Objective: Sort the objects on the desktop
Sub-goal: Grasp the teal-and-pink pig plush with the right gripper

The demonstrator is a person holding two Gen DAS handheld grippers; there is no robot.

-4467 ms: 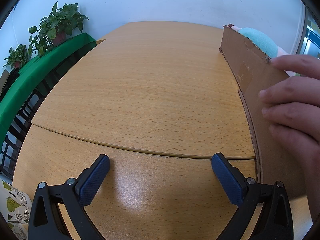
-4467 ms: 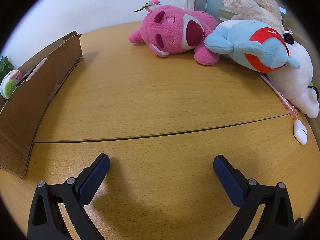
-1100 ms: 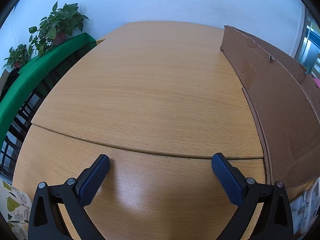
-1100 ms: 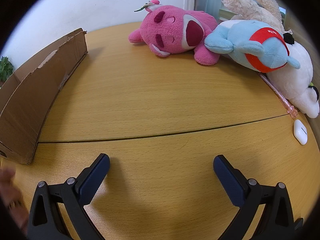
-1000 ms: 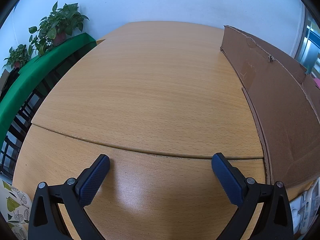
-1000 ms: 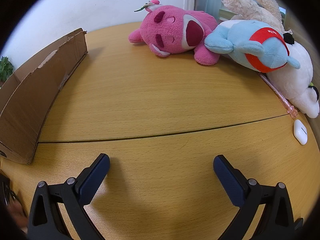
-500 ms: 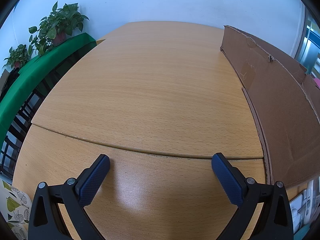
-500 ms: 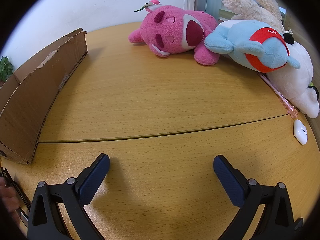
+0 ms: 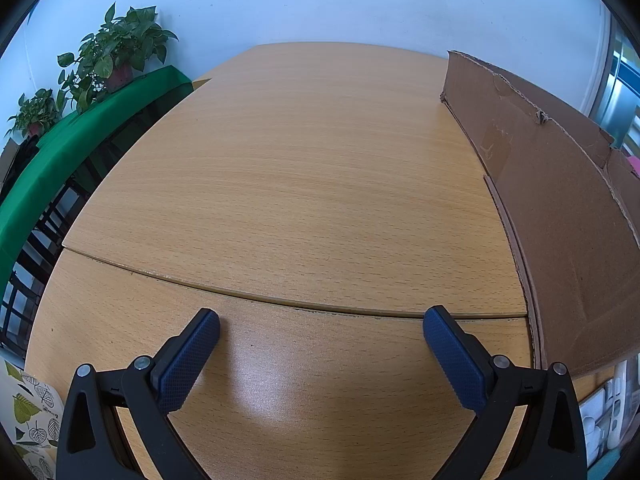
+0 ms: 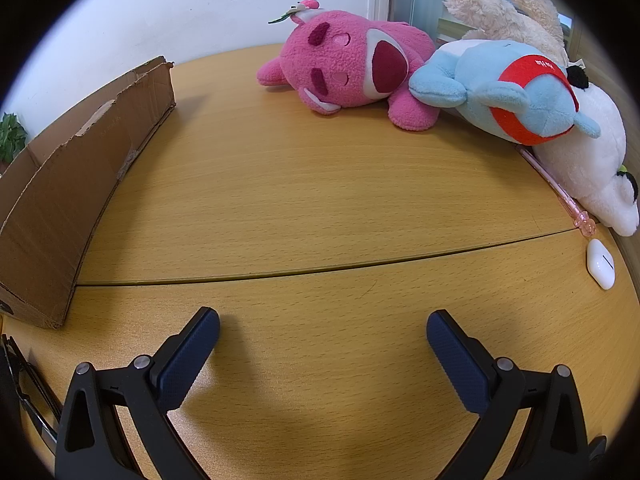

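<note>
A brown cardboard box (image 9: 560, 208) stands on the wooden table at the right of the left wrist view and shows again as the cardboard box (image 10: 80, 184) at the left of the right wrist view. A pink plush (image 10: 348, 68), a light blue plush with a red band (image 10: 508, 96), a white plush (image 10: 588, 164) and a cream plush (image 10: 500, 12) lie at the far right. A pink pen (image 10: 560, 192) and a small white case (image 10: 600, 264) lie nearby. My left gripper (image 9: 320, 332) and right gripper (image 10: 323, 330) are both open and hold nothing.
Potted plants (image 9: 116, 52) and a green-covered ledge (image 9: 72, 148) run beyond the table's left edge. A white device (image 9: 608, 412) shows below the box's near corner. A dark thin object (image 10: 24, 384) lies at the table's front left in the right wrist view.
A hand that held the box's edge 4.5 s ago is gone and the box sits slightly shifted. A hand seen at the lower left a second ago has left the view. Both grippers stay still.
</note>
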